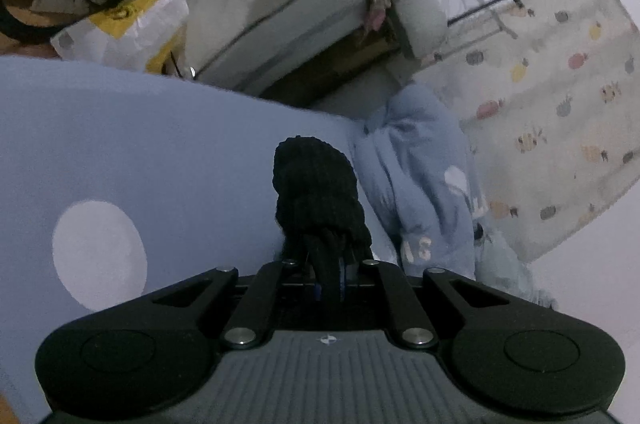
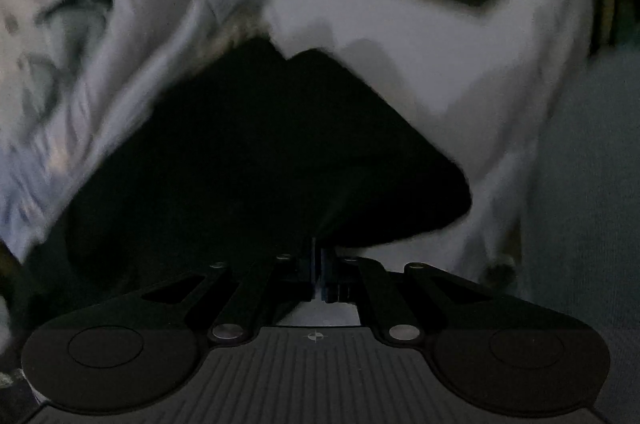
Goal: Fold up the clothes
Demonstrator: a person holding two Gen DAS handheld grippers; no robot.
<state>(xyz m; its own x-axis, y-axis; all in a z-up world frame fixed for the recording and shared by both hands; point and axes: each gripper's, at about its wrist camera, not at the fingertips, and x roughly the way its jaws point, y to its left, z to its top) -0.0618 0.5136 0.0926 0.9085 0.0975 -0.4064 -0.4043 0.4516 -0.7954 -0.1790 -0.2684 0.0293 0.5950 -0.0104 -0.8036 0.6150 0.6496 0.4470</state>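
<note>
Over the blue dotted sheet (image 1: 140, 144), near its far edge: left gripper (image 1: 330, 264) clenched on black knit garment (image 1: 316, 192), right gripper (image 2: 320, 264) clamped on dark cloth (image 2: 260, 152), likely the same piece. Best kept taut, both corners level, before laying flat.

I see a bed with a light-blue sheet (image 1: 152, 144), big white dot (image 1: 98, 254) printed on it. Crumpled light-blue garment (image 1: 420, 176) lies on the sheet at the far edge. Beyond the bed, a pale floor mat (image 1: 560, 112) with small coloured prints. Right wrist view is too motion-blurred to read the surface.
</note>
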